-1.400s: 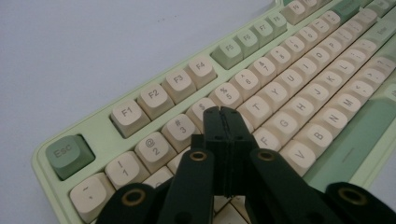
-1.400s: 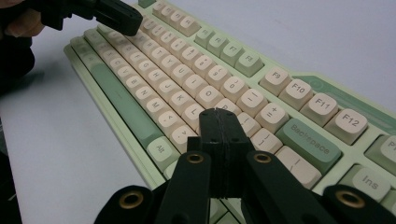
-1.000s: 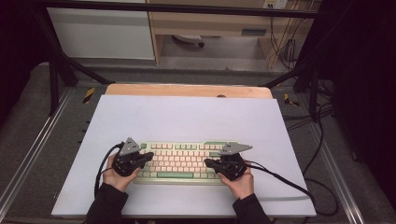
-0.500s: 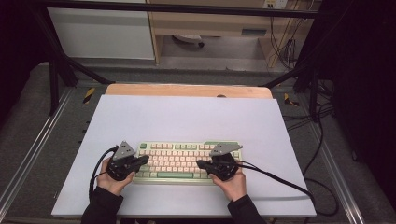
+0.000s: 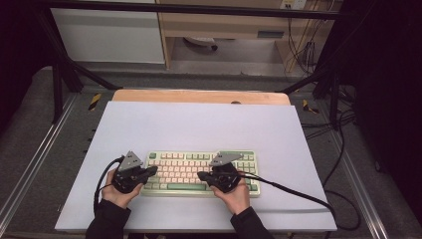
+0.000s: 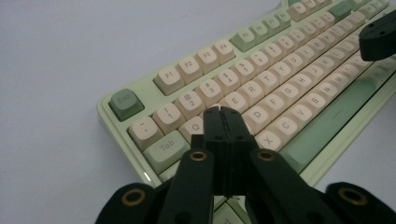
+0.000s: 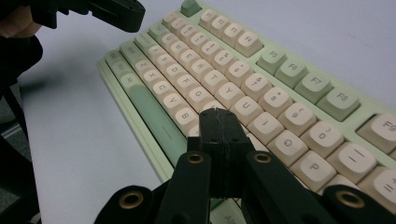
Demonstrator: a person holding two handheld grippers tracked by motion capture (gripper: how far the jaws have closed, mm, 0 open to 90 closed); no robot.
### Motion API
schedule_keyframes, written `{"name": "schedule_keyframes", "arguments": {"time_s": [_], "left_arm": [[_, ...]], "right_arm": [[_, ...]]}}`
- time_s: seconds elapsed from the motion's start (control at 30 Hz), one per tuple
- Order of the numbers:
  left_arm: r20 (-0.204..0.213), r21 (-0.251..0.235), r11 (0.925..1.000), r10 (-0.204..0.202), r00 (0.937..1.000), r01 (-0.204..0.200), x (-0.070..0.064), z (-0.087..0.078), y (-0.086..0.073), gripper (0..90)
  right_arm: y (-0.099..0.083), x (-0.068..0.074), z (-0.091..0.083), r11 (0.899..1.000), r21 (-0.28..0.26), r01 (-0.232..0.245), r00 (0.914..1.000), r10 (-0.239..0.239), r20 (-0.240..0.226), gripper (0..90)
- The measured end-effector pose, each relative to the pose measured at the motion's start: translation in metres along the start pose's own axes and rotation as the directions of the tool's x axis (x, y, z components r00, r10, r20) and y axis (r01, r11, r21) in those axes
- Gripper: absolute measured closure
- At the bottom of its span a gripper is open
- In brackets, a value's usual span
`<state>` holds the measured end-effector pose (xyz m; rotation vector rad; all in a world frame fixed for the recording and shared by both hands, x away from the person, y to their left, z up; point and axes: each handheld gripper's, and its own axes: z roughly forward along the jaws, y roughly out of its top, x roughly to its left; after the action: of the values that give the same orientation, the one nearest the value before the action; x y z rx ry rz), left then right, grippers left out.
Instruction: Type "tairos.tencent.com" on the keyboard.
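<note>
Nearest, left gripper (image 6: 223, 112) with jaws pressed together, empty, tip poised over the Q–A corner of the keyboard (image 6: 261, 88). Right gripper (image 7: 218, 114) likewise closed on nothing, above the middle letter rows. Beyond, keyboard lying long-axis left to right on the white table (image 5: 199, 124), near its front edge, each gripper covering its own half.

Pale green keyboard (image 5: 199, 172) with cream keys; black grippers; lavender-white table (image 5: 199, 124).
</note>
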<state>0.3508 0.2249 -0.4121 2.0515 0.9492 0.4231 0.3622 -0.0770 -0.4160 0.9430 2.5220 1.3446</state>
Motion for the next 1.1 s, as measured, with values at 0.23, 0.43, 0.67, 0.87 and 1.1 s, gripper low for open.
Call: {"name": "schedule_keyframes", "arguments": {"time_s": [0.23,0.43,0.67,0.87,1.1], "left_arm": [[-0.002,0.001,1.0000,-0.003,1.0000,0.003,0.001,0.000,-0.001,90.0],[0.000,0.002,1.0000,-0.004,1.0000,0.004,0.002,0.001,-0.001,90.0],[-0.002,0.002,1.0000,-0.004,1.0000,0.004,0.002,0.001,-0.001,90.0],[-0.002,0.002,1.0000,-0.002,1.0000,0.002,0.002,0.001,-0.001,90.0],[-0.002,0.006,1.0000,-0.003,1.0000,0.003,0.002,0.001,-0.002,90.0]], "right_arm": [[0.002,0.003,0.010,1.000,0.014,0.007,1.0000,-0.007,0.003,90.0],[0.000,0.002,0.018,1.000,0.023,-0.005,1.0000,0.005,0.003,90.0],[-0.001,0.004,0.024,1.000,0.020,-0.010,0.9999,0.010,-0.011,90.0],[-0.001,0.007,0.027,0.999,0.034,0.005,0.9999,-0.005,-0.014,90.0],[-0.003,0.008,0.029,0.999,0.043,0.009,0.9999,-0.009,-0.013,90.0]]}}
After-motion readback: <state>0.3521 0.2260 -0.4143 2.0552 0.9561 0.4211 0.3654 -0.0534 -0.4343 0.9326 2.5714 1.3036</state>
